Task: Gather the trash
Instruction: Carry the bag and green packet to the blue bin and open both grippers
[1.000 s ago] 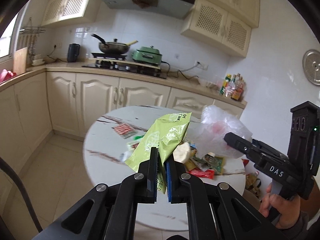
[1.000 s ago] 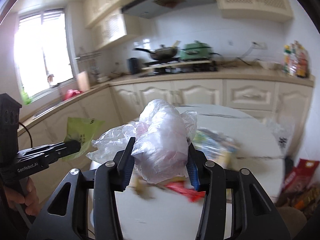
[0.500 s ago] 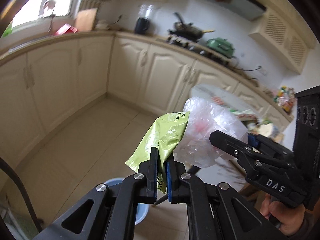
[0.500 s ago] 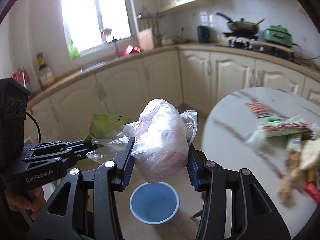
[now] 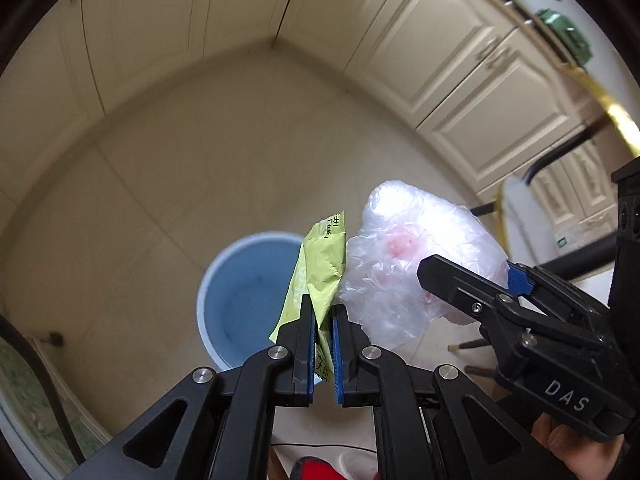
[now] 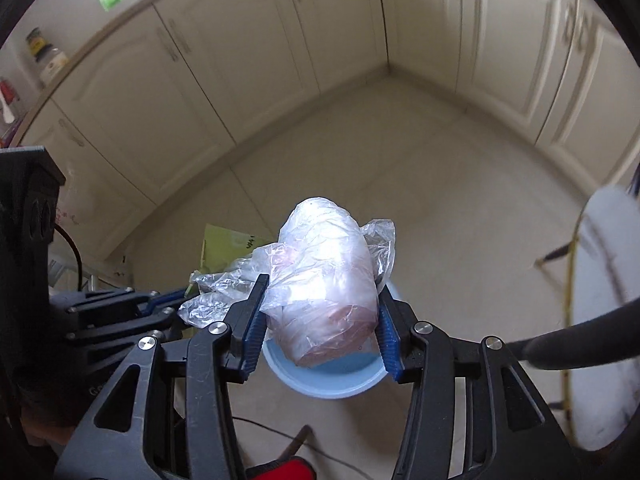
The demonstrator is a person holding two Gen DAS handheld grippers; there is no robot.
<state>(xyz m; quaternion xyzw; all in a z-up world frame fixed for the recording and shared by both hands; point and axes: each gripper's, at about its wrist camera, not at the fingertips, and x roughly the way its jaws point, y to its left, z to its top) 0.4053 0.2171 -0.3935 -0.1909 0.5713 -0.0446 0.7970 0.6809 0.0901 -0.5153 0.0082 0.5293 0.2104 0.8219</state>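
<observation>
My left gripper (image 5: 321,320) is shut on a green snack wrapper (image 5: 320,268) and holds it above the right side of a blue trash bin (image 5: 244,296) on the floor. My right gripper (image 6: 320,312) is shut on a crumpled clear plastic bag (image 6: 324,280) with something pinkish inside. It holds the bag right over the bin (image 6: 332,380). The bag (image 5: 412,264) touches the wrapper in the left wrist view. The wrapper (image 6: 228,246) shows behind the bag in the right wrist view.
Cream cabinet doors (image 6: 280,60) line two walls and meet in a corner. The floor is beige tile (image 5: 160,184). The round white table's edge (image 6: 600,280) and its dark legs (image 5: 560,156) stand to the right of the bin.
Both grippers have swung down from the table toward the floor with their loads. The blue bin now lies directly below them and looks much larger.
</observation>
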